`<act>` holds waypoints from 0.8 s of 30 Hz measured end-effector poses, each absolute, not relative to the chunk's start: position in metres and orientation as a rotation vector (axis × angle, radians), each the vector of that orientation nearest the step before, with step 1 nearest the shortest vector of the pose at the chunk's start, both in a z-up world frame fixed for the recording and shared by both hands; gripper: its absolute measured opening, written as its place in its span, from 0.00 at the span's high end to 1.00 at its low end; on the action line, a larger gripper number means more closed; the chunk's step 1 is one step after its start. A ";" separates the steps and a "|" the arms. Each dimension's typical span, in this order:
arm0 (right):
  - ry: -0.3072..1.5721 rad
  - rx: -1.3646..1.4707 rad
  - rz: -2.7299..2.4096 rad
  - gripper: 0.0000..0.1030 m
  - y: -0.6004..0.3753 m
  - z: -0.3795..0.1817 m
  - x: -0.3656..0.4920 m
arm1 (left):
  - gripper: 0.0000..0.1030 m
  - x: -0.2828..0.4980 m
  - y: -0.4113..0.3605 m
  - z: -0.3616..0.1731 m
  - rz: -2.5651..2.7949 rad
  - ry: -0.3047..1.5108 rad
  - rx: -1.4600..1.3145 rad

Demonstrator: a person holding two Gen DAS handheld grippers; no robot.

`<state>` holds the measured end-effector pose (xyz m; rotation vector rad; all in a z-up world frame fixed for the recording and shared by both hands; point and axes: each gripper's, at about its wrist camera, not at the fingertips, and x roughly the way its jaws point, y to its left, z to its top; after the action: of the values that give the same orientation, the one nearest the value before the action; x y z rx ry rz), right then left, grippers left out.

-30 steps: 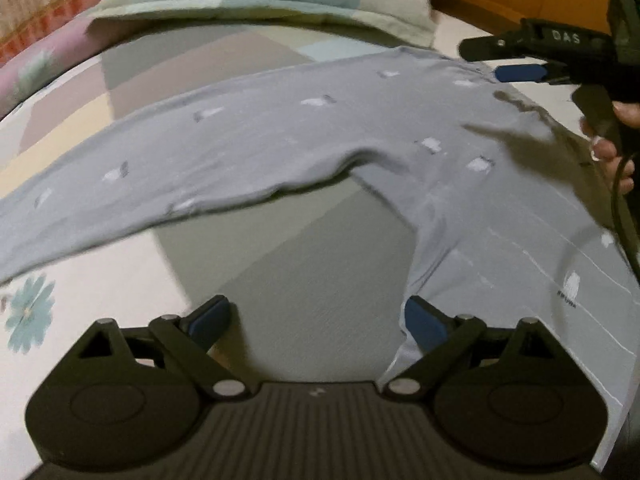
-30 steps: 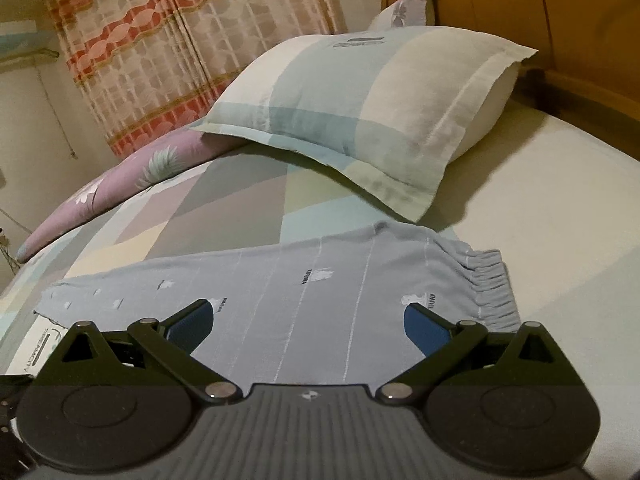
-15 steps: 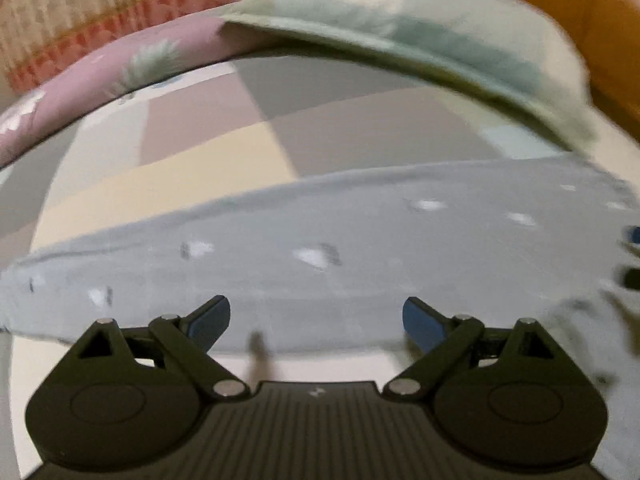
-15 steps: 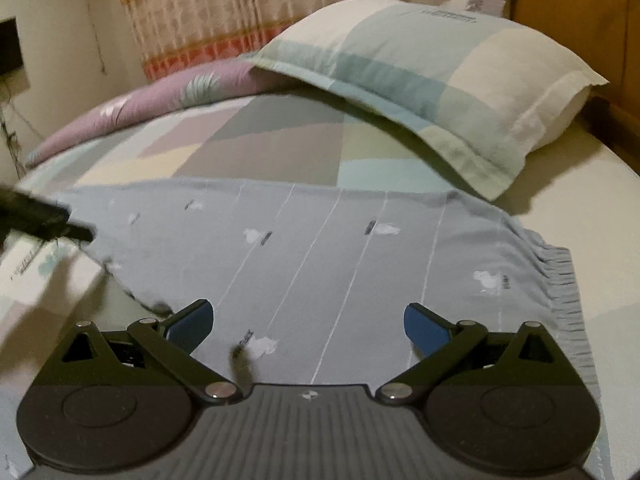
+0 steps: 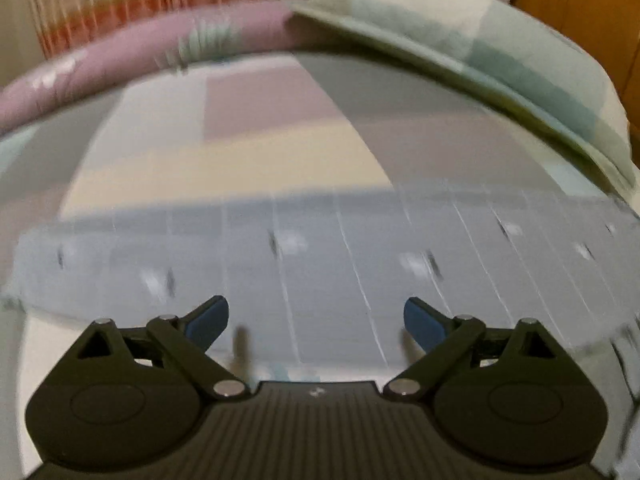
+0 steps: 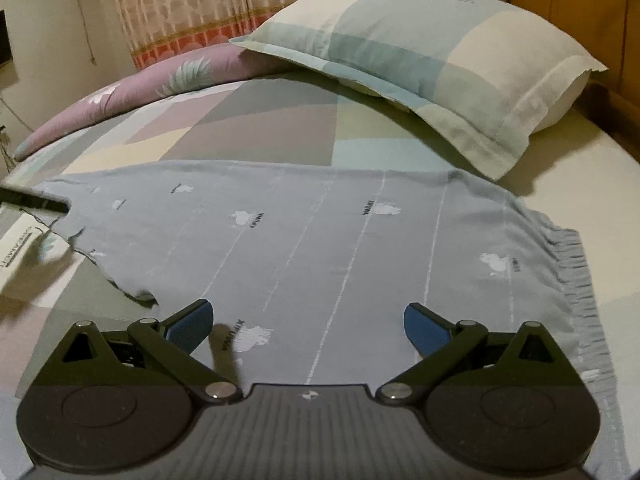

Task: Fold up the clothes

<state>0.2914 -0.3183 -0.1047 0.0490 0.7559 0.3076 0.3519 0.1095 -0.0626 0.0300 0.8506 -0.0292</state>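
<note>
Trousers lie flat, long axis crosswise, waistband pillow-side; both hand-held grippers, left and right, open, empty, just short of their near edge.

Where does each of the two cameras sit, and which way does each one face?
Left wrist view: sits on the left tongs, looking forward, low over the grey trousers toward the pillow; only its own open blue-padded fingers show; the picture is blurred.
Right wrist view: sits on the right tongs, facing across the trousers to the pillow and curtain; its own open fingers show, and a dark tip enters at the left edge.
Shared: trousers, pillow, patchwork bed sheet, curtain.
</note>
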 end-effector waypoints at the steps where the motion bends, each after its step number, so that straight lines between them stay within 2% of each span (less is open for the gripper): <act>1: 0.754 0.040 0.308 0.00 -0.317 -0.105 0.291 | 0.08 0.361 0.111 -0.065 -0.021 0.846 0.041; 5: 0.749 0.012 0.313 0.00 -0.313 -0.107 0.292 | 0.08 0.373 0.125 -0.090 0.027 0.869 0.098; 7: 0.752 0.016 0.323 0.00 -0.313 -0.106 0.292 | 0.08 0.359 0.145 -0.103 0.022 0.891 0.006; 9: 0.754 0.024 0.333 0.00 -0.314 -0.105 0.291 | 0.08 0.343 0.161 -0.100 0.001 0.887 -0.042; 13: 0.753 0.031 0.335 0.00 -0.313 -0.106 0.292 | 0.08 0.334 0.174 -0.086 0.027 0.907 0.069; 17: 0.749 0.000 0.326 0.00 -0.307 -0.109 0.292 | 0.08 0.351 0.184 -0.071 0.090 0.867 0.014; 24: 0.745 -0.029 0.326 0.00 -0.304 -0.110 0.291 | 0.08 0.388 0.186 -0.087 0.114 0.881 0.002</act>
<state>0.2909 -0.3039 -0.1101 -0.0291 0.7450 0.3259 0.3876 0.1861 -0.0871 0.0017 0.8814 0.1140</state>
